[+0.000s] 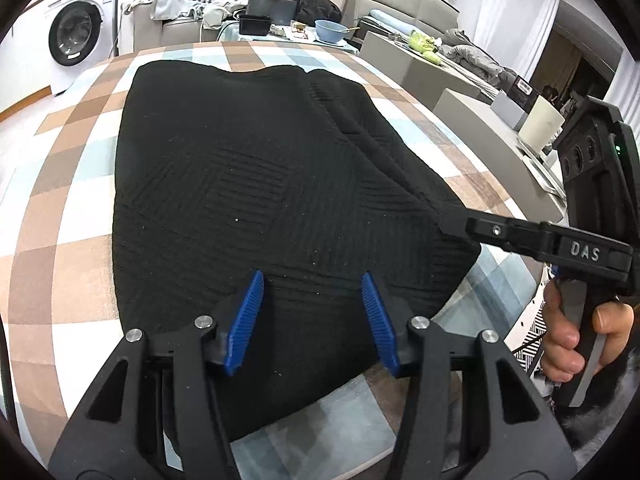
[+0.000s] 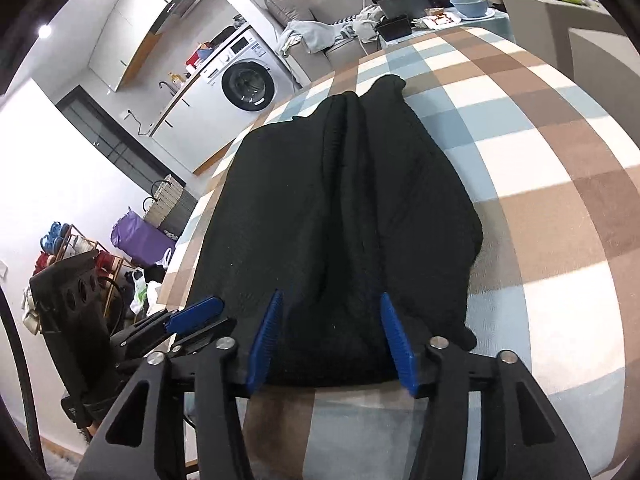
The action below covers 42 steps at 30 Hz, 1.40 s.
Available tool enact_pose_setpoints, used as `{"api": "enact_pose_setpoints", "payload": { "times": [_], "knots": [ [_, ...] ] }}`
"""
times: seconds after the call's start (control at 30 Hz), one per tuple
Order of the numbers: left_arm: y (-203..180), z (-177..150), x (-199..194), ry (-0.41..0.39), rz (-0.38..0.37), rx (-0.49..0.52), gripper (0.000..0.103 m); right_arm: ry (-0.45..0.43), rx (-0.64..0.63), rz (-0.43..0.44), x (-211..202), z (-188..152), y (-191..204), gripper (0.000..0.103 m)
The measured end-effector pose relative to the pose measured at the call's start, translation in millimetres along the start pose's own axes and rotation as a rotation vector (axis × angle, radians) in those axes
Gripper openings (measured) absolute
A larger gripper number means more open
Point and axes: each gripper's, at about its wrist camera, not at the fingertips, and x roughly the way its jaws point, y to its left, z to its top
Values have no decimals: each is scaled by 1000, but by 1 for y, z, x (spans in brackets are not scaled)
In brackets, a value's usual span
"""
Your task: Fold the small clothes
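Resting on a checked cloth (image 1: pixel 72 200), a black knitted garment (image 1: pixel 260 184) lies folded between two grippers.

The left gripper (image 1: pixel 312 320) hovers at the garment's near edge, its blue pads (image 1: pixel 246 320) spread apart and gripping nothing. The right gripper (image 2: pixel 334 340), held by a hand (image 1: pixel 568 332), sits at the near right corner, jaws likewise parted, with the hem bunched between them but not pinched.

Both views are evenly bright under soft indoor light and mostly sharp. Two round ceiling spotlights (image 2: pixel 64 8) flare white at the upper left of the right wrist view. Heavy fisheye bending curves the edges, and the corners fall to black. The black ribbed knitted garment (image 1: pixel 260 200) swallows detail.
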Motion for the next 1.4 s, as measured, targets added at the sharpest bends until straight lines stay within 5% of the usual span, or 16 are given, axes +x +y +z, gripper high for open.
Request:
{"api": "enact_pose_setpoints", "payload": {
  "times": [0.37, 0.43, 0.5, 0.63, 0.77, 0.93, 1.27, 1.4],
  "knots": [
    [11, 8, -2, -11, 3, -33, 48, 29, -66, -19, 49, 36, 10, 53],
    [17, 12, -5, -23, -1, -50, 48, 63, -98, -34, 58, 38, 14, 28],
    [23, 17, -7, -31, -11, -75, 48, 77, -136, -43, 63, 40, 20, 16],
    [34, 28, -13, -62, -1, -108, 48, -32, -161, -15, 42, 50, 31, 12],
    [46, 37, -18, -89, 20, -138, 48, -182, -147, -74, 7, 52, 31, 11],
    [64, 40, -7, -70, 43, -179, 48, -86, -40, -243, 33, 47, -7, 13],
    [77, 24, 0, -19, 54, -237, 48, -64, 86, -136, 15, 28, -25, 29],
    [71, 11, -6, -10, 45, -227, 48, -134, 50, -72, -10, 9, -14, 42]
  ]
}}
